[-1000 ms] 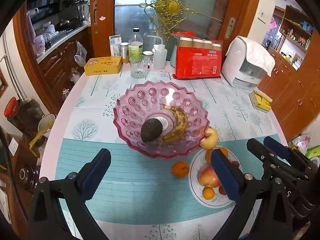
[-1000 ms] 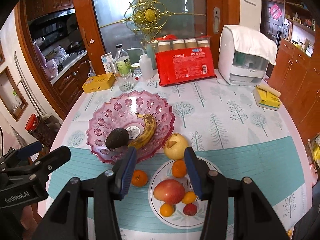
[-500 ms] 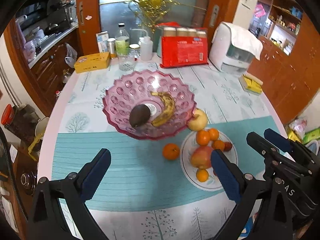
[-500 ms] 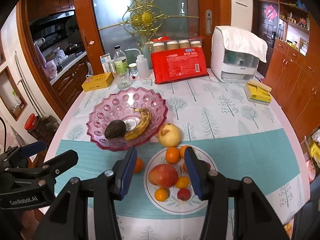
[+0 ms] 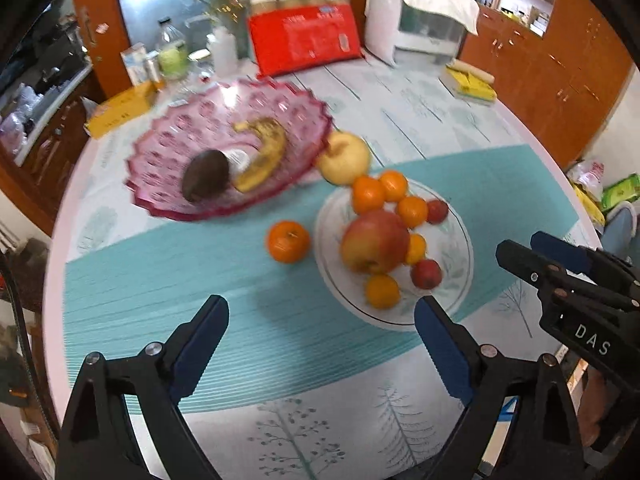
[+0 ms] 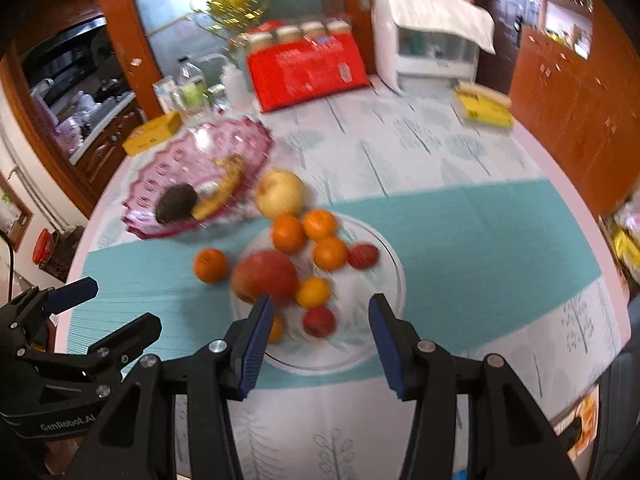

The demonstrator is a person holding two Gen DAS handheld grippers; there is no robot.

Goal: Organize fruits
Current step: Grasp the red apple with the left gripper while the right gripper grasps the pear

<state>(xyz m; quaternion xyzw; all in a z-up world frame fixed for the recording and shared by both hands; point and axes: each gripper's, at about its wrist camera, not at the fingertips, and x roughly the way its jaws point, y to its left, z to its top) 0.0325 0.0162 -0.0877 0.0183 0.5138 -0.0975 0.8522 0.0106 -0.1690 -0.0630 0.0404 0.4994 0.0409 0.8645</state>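
A pink glass bowl point(image 5: 168, 152) holds a banana point(image 5: 264, 152) and a dark avocado point(image 5: 206, 176). Beside it lies a yellow pear point(image 5: 346, 156), and a loose orange point(image 5: 288, 240) sits on the teal cloth. A white plate point(image 5: 452, 264) carries a red apple point(image 5: 374, 240), several small oranges and small red fruits. My left gripper point(image 5: 320, 312) hovers over the cloth in front of the loose orange and the plate; its jaws are closing with nothing between them. My right gripper point(image 6: 320, 308) stands open above the plate point(image 6: 384, 264), near the apple point(image 6: 266, 276), holding nothing.
At the table's far side stand a red package point(image 5: 304, 40), a white appliance point(image 5: 420, 20), bottles point(image 5: 172, 56) and a yellow box point(image 5: 120, 110). A yellow sponge pack point(image 5: 470, 82) lies far right. The round table's edge curves close on both sides.
Both grippers have dropped lower and closer to the plate, so the fruit looks larger. Both views have rolled, and the left jaws have narrowed a little.
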